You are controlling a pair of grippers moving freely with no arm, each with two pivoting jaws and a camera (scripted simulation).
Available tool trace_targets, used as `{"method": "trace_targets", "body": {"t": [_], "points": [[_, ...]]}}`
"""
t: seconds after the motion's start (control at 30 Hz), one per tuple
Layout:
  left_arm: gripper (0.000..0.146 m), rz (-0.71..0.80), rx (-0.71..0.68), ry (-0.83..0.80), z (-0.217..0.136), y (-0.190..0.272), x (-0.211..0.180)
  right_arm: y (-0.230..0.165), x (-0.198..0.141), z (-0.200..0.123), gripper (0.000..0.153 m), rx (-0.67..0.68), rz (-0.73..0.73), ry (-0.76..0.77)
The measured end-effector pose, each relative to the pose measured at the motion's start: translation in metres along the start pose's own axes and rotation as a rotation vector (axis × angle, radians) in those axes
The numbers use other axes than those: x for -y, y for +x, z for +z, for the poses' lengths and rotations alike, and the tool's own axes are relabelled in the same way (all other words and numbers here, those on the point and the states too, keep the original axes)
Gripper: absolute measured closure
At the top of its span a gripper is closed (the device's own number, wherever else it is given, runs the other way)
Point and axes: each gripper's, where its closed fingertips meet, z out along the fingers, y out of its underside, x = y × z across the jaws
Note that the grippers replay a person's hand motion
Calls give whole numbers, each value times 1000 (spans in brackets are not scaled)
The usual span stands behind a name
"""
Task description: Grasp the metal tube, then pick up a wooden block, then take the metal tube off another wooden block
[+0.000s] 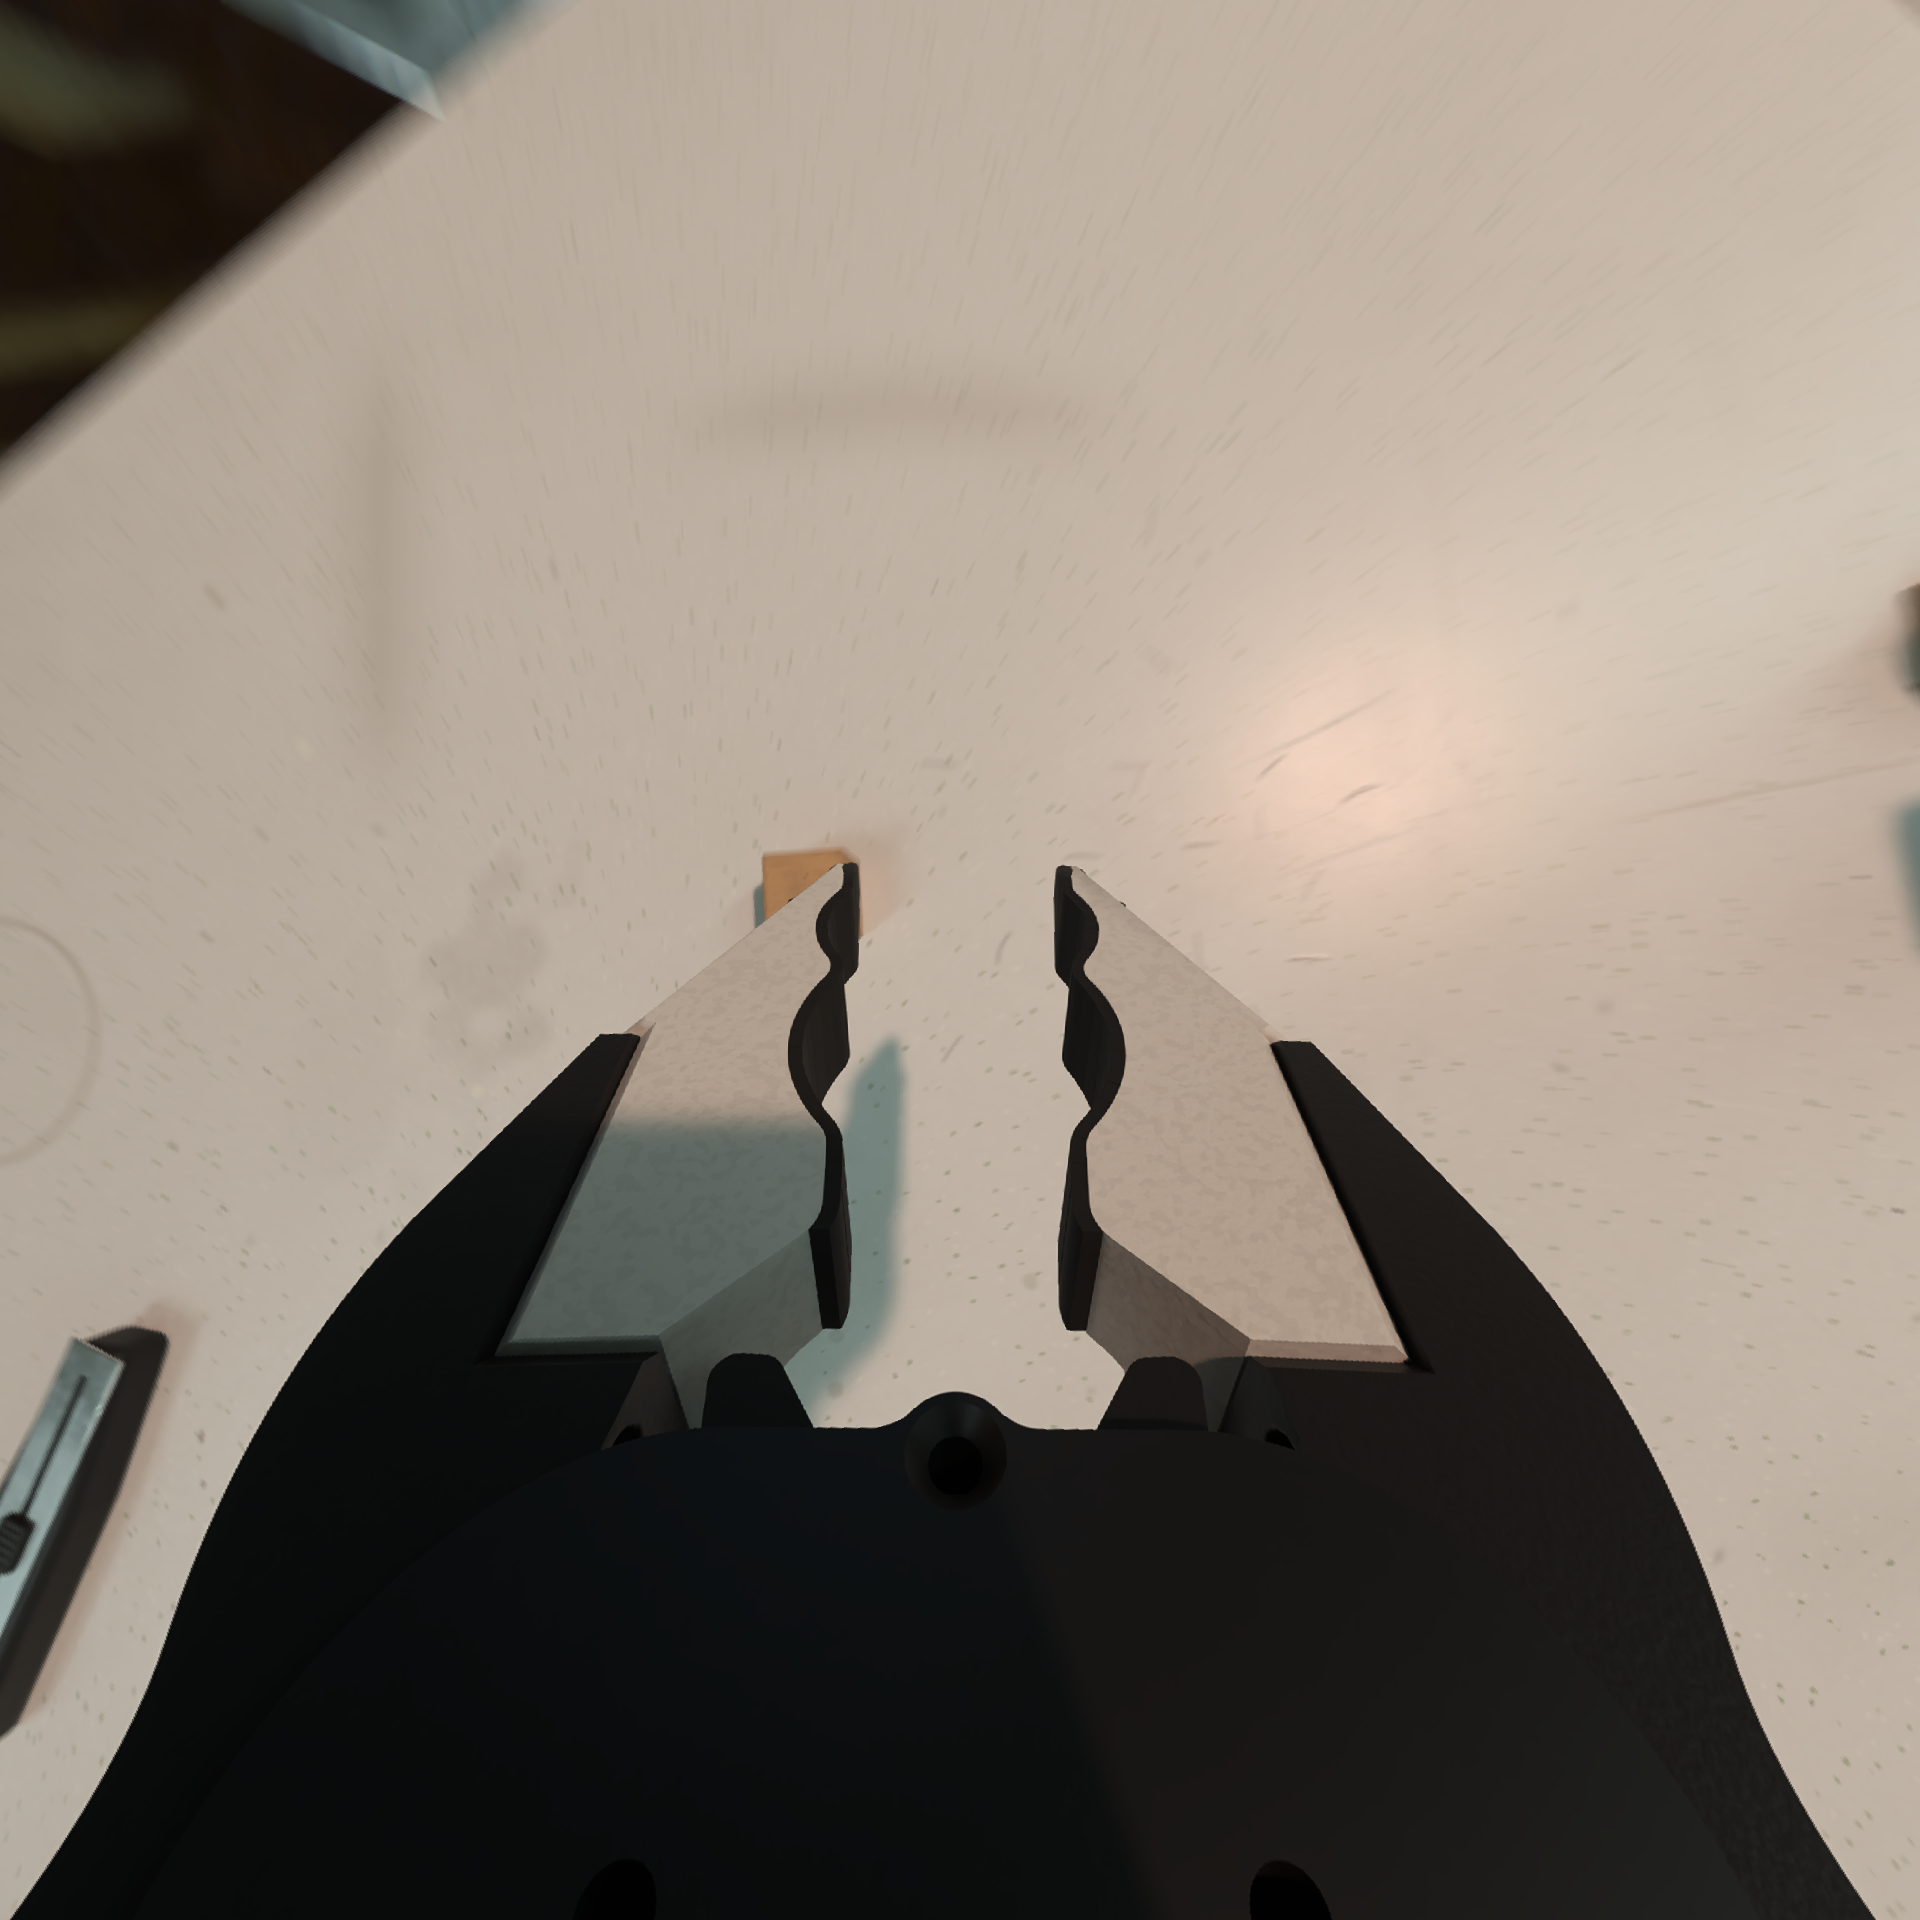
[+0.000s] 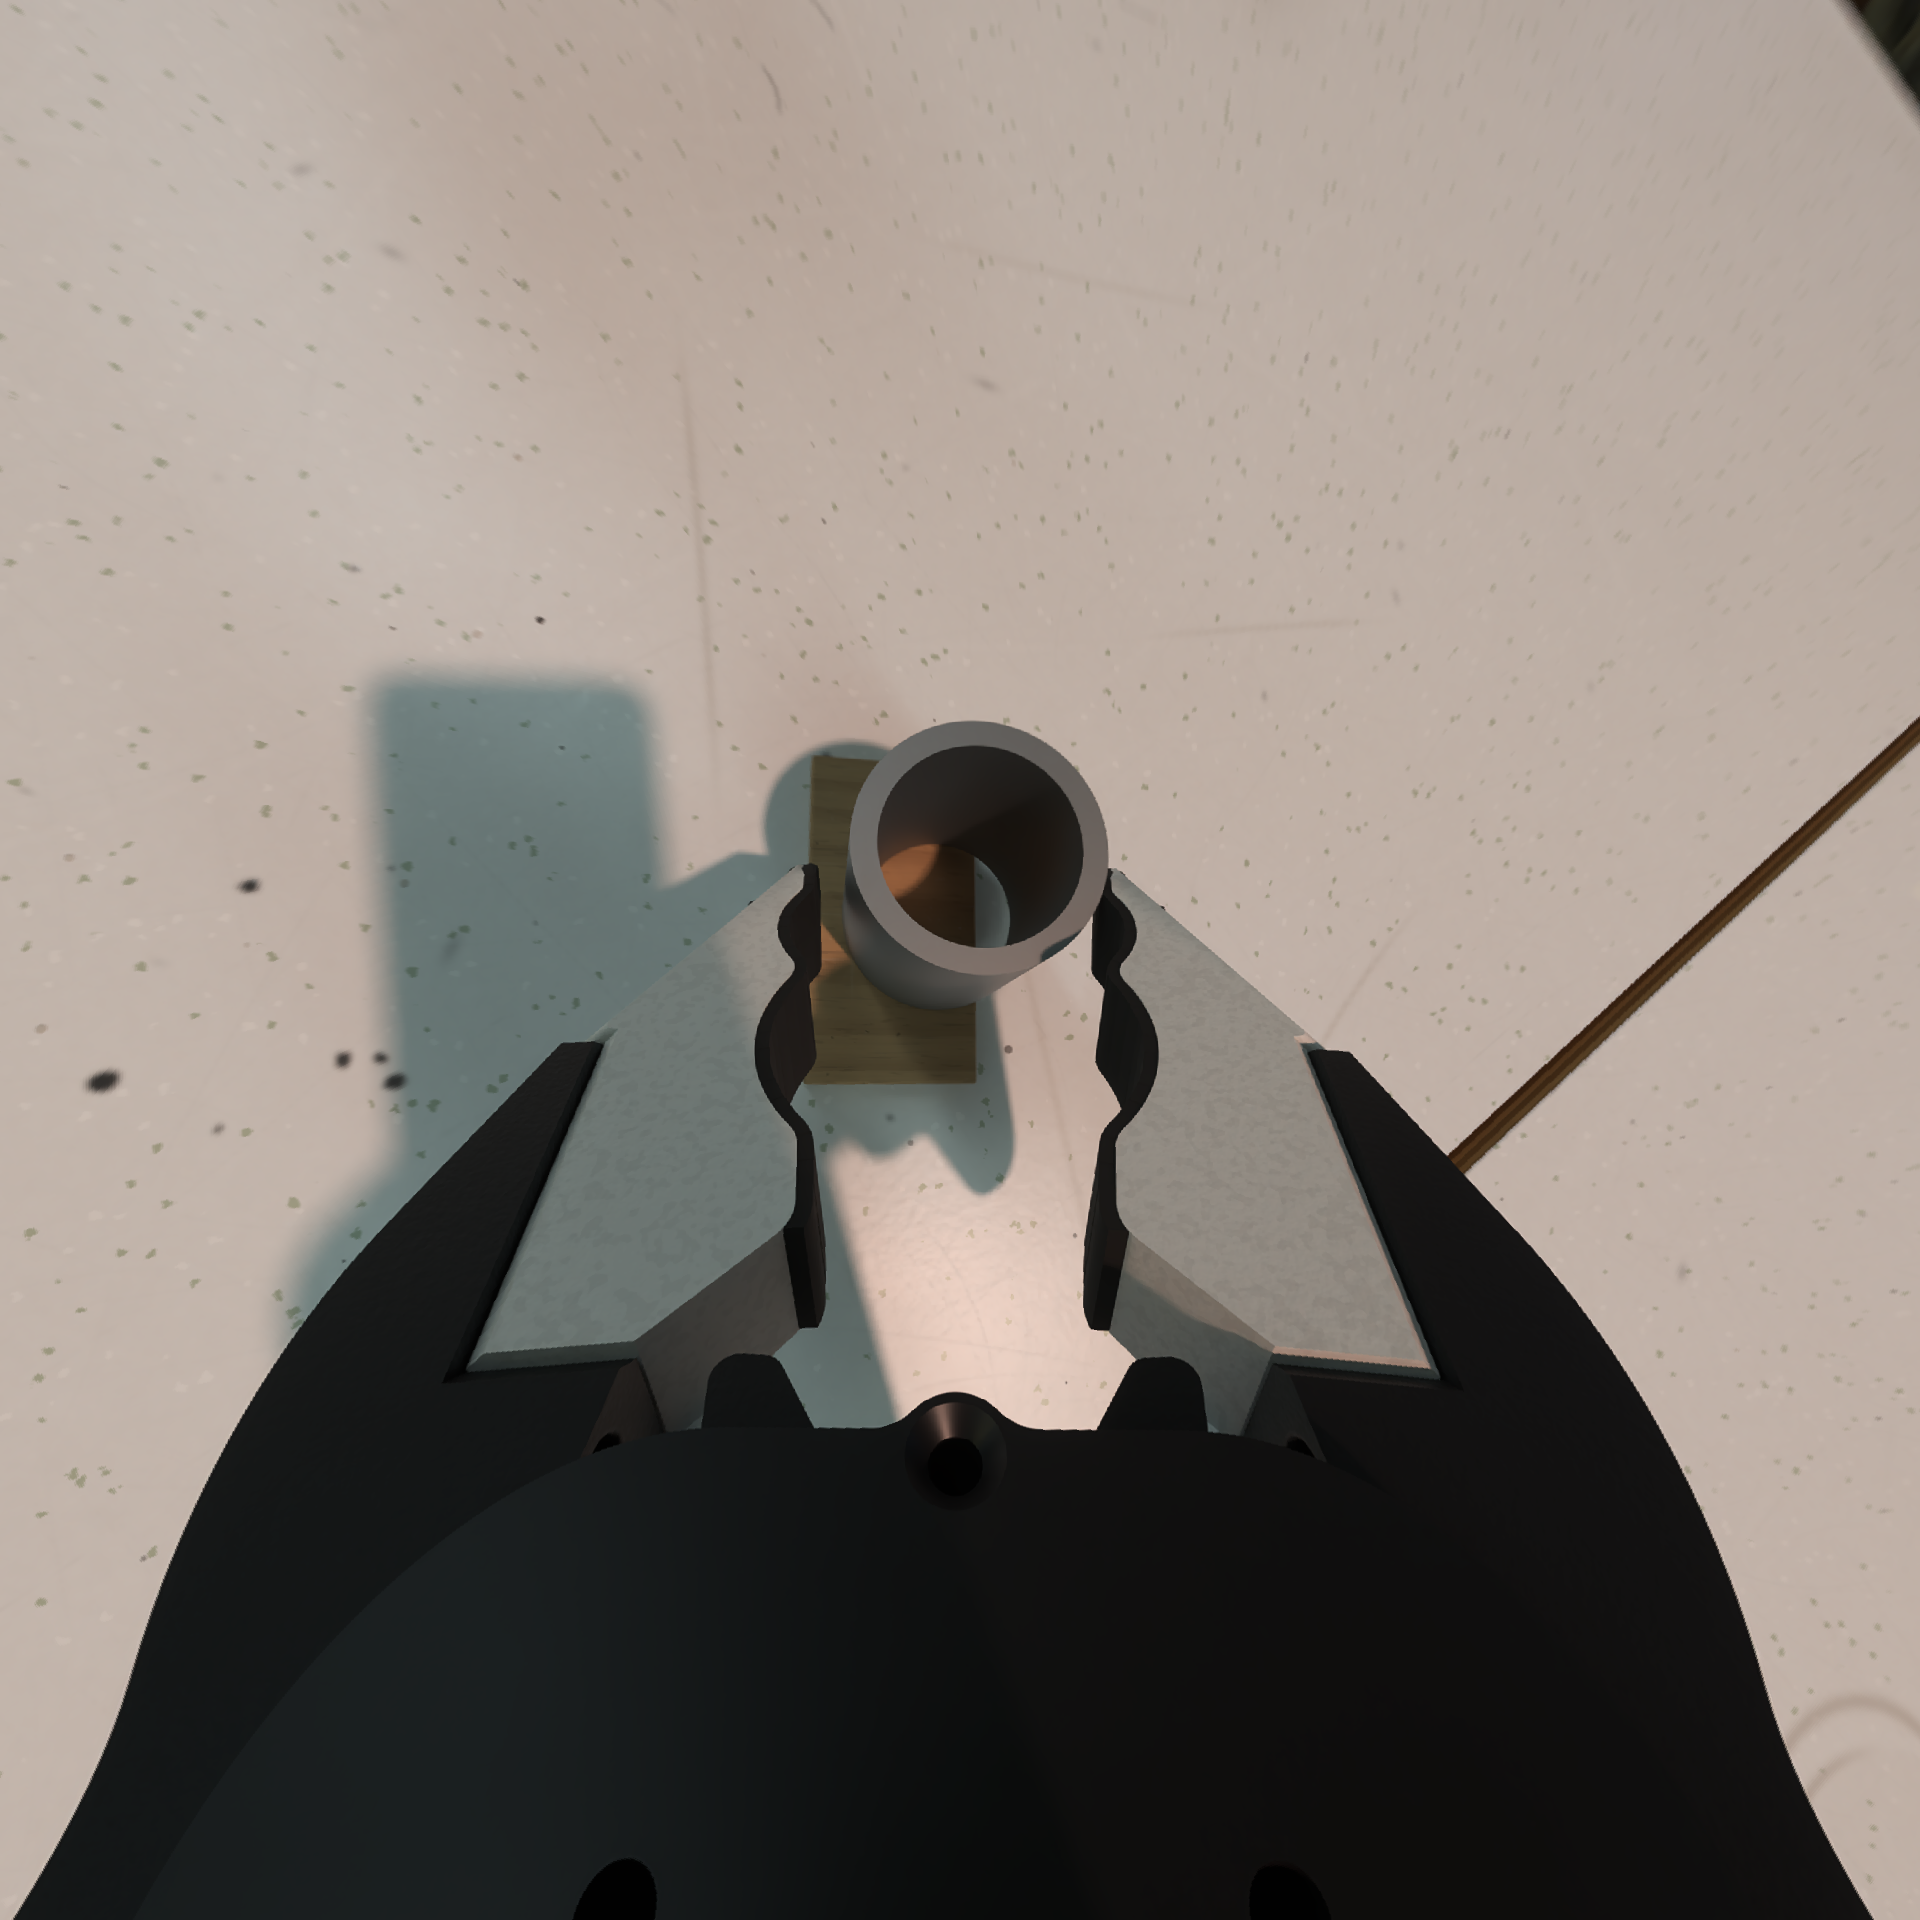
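In the right wrist view a grey metal tube [image 2: 940, 961] stands upright on a flat wooden block [image 2: 894, 1049] lying on the white table. My right gripper [image 2: 956, 894] is open above them, its fingertips either side of the tube's near rim, apart from it. In the left wrist view my left gripper [image 1: 956, 894] is open and empty above the table. A small corner of a wooden block [image 1: 795, 871] shows just behind the left fingertip [image 1: 836, 914], mostly hidden by it.
A utility knife [image 1: 62, 1496] lies at the lower left of the left wrist view. The table's edge [image 1: 208, 281] runs across the upper left, with dark floor beyond. A thin brown rod [image 2: 1683, 966] crosses the right side of the right wrist view.
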Motion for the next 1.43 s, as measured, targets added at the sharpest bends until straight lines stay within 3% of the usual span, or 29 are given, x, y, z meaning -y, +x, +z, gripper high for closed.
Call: {"method": "trace_targets", "body": {"t": [0.07,0.13,0.23,0.33,0.4,0.5,0.63,0.83,0.97,1.07,1.17,1.3,1.43], "points": [[108,-34,-10,-149,34,-18,-14,-5,6,-5,103,-6,-19,42],[96,-36,-9,-277,57,-29,-28,-11,8,-8,108,19,-17,70],[87,7,33,-451,79,-47,-50,-12,5,-8,109,16,-23,57],[88,-2,17,-612,91,-50,-74,-13,4,-8,109,5,-40,46],[100,-82,-38,-549,99,-46,-69,-15,4,-8,109,10,-46,56],[118,-69,-22,-502,100,-50,-67,-17,4,-8,109,13,-44,60],[118,30,96,-452,85,-57,-60,-17,5,-7,109,11,-48,58],[118,200,290,-295,7,-57,-13,-18,3,-5,109,15,-57,43],[118,373,532,-59,-62,-46,48,-15,3,-3,109,12,-43,57],[118,504,616,132,-94,-6,84,-11,6,-4,109,18,-11,88],[118,634,568,194,-90,59,94,-14,17,-13,109,80,20,176],[118,813,564,222,-59,146,83,-17,36,-32,109,149,36,331],[118,966,665,309,-22,202,67,-20,44,-42,109,175,-25,409]]}}
